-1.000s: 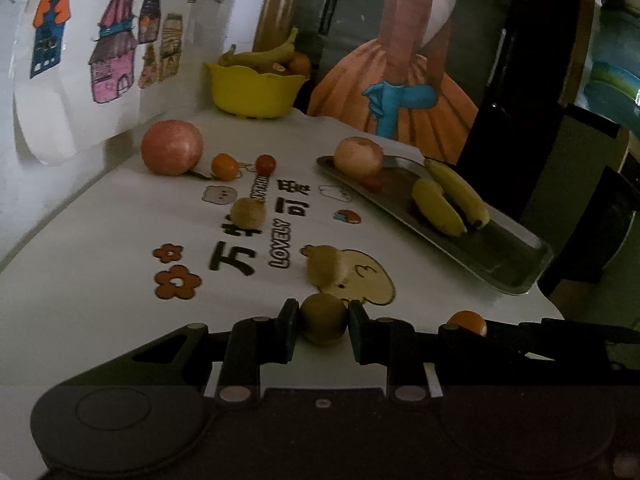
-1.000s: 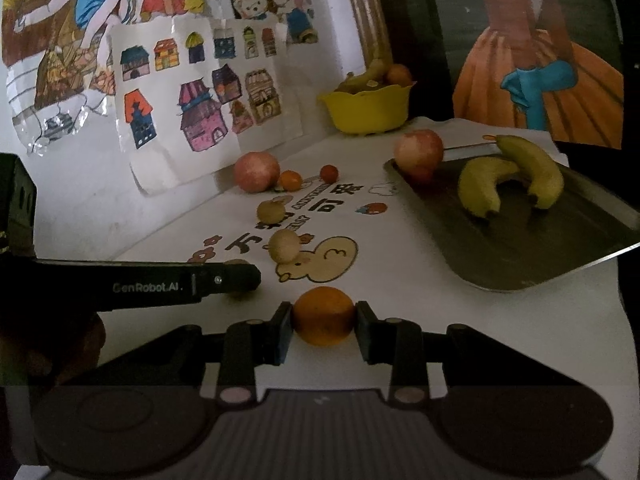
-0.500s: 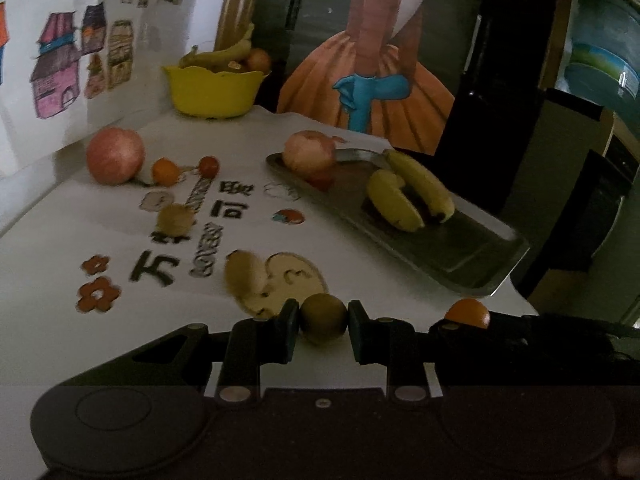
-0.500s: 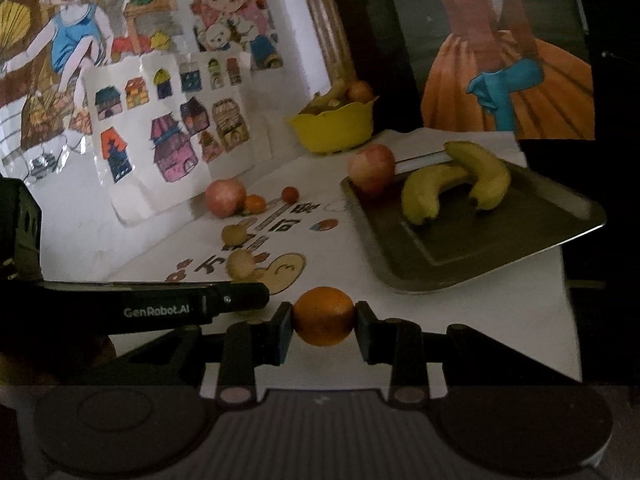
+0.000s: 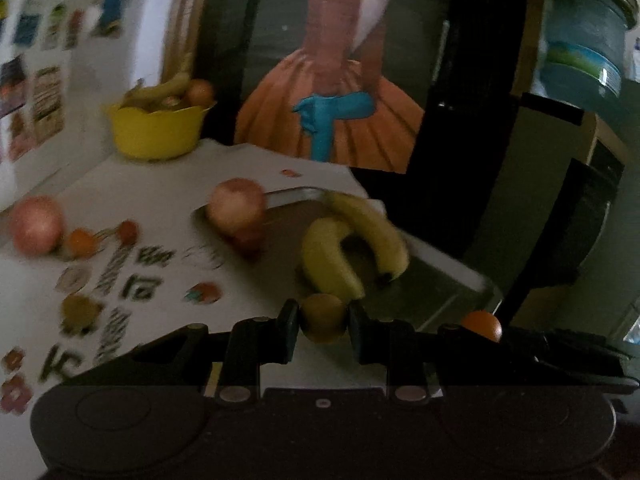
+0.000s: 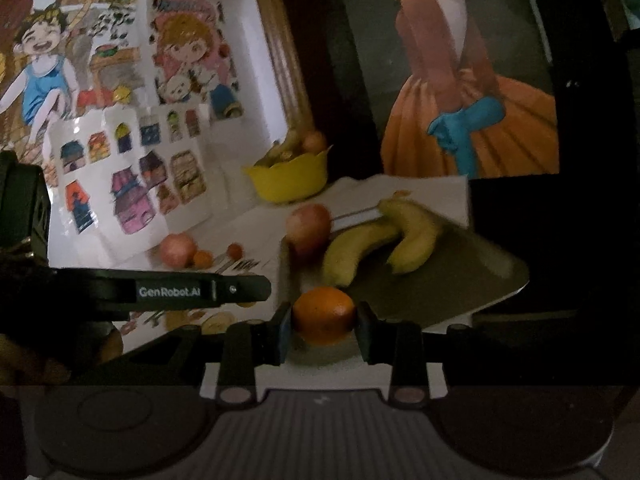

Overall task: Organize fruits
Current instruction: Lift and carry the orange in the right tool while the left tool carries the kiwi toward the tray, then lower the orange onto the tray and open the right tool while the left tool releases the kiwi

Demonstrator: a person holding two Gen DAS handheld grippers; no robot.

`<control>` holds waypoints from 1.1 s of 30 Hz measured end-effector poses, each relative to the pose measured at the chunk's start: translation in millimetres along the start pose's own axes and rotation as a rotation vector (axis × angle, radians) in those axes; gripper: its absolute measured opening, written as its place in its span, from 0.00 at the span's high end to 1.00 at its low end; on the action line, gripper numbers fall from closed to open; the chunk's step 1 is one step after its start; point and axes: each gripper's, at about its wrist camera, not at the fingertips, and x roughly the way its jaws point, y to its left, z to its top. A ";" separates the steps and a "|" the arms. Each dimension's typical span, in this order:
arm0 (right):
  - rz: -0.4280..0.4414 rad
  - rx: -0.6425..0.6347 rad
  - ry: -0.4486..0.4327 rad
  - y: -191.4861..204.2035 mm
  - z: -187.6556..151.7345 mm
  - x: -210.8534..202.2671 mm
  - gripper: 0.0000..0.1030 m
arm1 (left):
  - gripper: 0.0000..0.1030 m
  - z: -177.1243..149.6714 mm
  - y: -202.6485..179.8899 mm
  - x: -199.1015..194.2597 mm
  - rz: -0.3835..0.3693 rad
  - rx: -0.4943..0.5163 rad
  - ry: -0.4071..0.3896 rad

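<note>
- The left gripper (image 5: 323, 322) squeezes a small brown fruit, maybe a kiwi (image 5: 322, 317), between its two black fingers.
- The kiwi is up in the air, close to the near edge of the grey tray (image 5: 448, 280).
- The right gripper (image 6: 324, 322) squeezes a round orange (image 6: 324, 314) between its fingers.
- The orange is up off the table too, in front of the near side of the tray.
- In the left view the orange also peeks out at the right, above the dark arm of the other gripper.
- On the tray lie two yellow bananas (image 5: 352, 248), touching each other.
- A pink apple (image 5: 237, 208) sits at the far corner of the tray, next to the bananas.
- The table has a white cloth (image 5: 168, 184) with black letters and little cartoon pictures on it.
- On the cloth, to the left, sits another pink apple (image 5: 36, 224), with a small orange fruit (image 5: 81, 243) just beside it and a small red fruit (image 5: 129, 231) near that.
- One more small brown fruit (image 5: 80, 314) sits on the cloth nearer to us, but it is blurry.
- A yellow bowl (image 5: 154, 132) stands at the back of the table, with a banana and a round fruit inside.
- Drawings of houses (image 6: 132, 184) hang on the wall to the left.
- A big painting of an orange dress (image 6: 468, 112) stands behind the table.
</note>
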 end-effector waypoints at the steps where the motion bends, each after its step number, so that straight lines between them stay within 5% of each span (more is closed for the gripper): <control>1: -0.008 -0.002 -0.008 -4.9 2.6 1.4 0.64 | 0.73 2.6 -4.2 5.2 -0.007 0.006 -0.001; 16: -0.110 0.012 -0.043 -68.9 24.5 36.1 0.64 | 0.73 12.9 -33.3 55.7 -0.069 0.057 0.011; 33: -0.116 0.011 -0.015 -68.3 21.8 54.2 0.64 | 0.72 4.3 -28.3 66.6 -0.083 0.067 -0.009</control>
